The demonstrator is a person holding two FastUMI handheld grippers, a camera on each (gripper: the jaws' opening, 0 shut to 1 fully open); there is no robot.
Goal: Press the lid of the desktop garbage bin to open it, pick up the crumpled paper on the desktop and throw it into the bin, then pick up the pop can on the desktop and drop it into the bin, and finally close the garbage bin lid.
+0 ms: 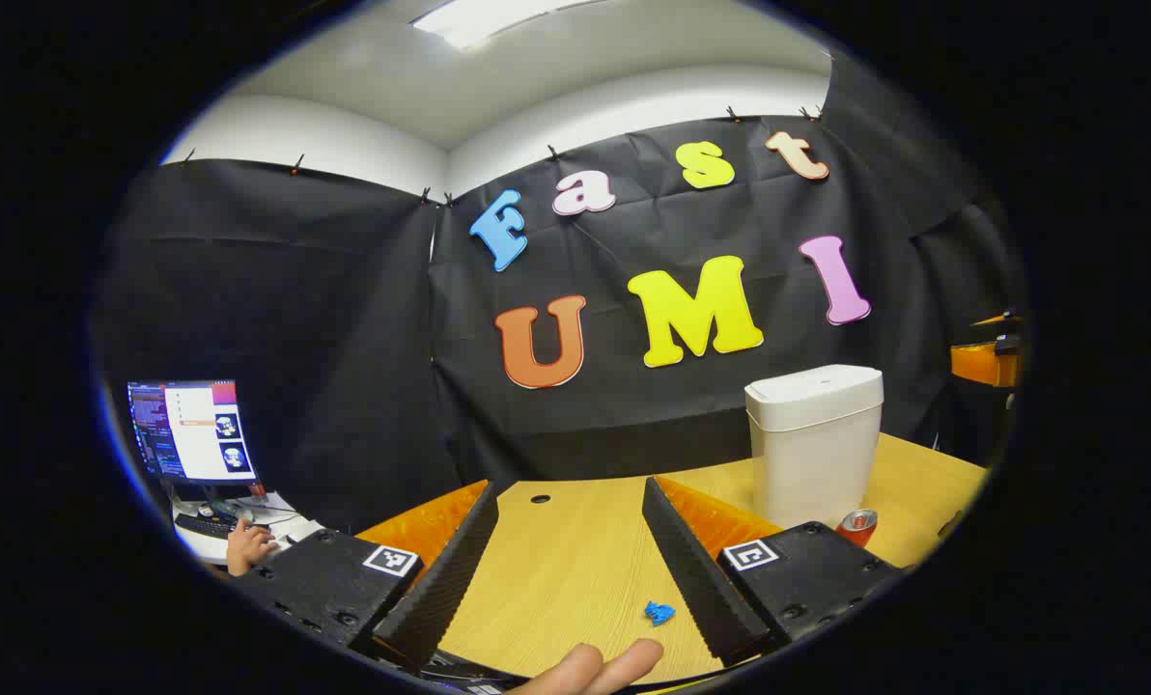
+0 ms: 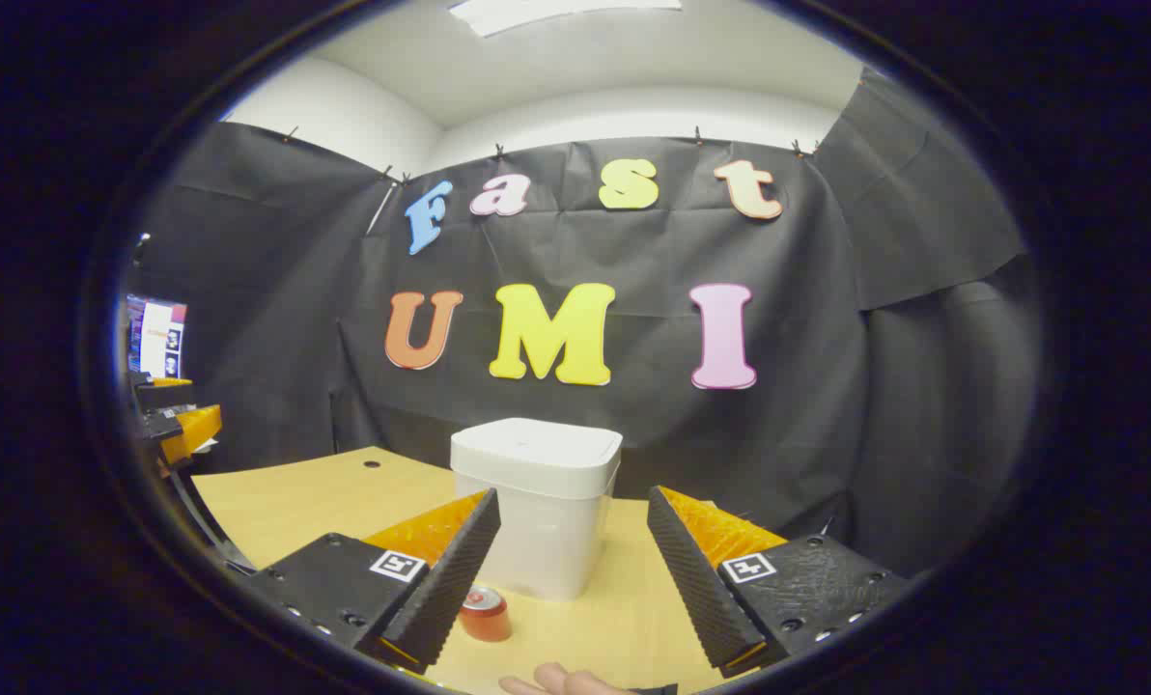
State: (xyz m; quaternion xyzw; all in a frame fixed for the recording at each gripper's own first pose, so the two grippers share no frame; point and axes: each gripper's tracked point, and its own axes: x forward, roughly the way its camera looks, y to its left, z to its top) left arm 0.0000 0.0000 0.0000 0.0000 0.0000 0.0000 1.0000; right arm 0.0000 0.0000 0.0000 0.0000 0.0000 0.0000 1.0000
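A: Garbage bin — how many did you have on the counter?

B: One. It stood upright toward the back of the counter, near the black cloth wall, and its lid was down. In your left gripper view the same bin stood to the right, ahead of the claw.

A: And the pop can?

B: One can, upright, just in front of the bin's lower left corner in your right gripper view; whether it touched the bin, you could not tell.

A: The crumpled paper?

B: One small blue piece, lying on the counter between your left claw's fingers, close to the inner face of the right-hand one.

A: How did your claws stand?

B: Your left claw was spread wide and held nothing. Your right claw was also wide, holding nothing, pointed at the bin. Fingertips of your hands showed at the bottom edge of both views.

A: Anything else?

B: One lit monitor far to the left, with a person's hand at a keyboard below it.
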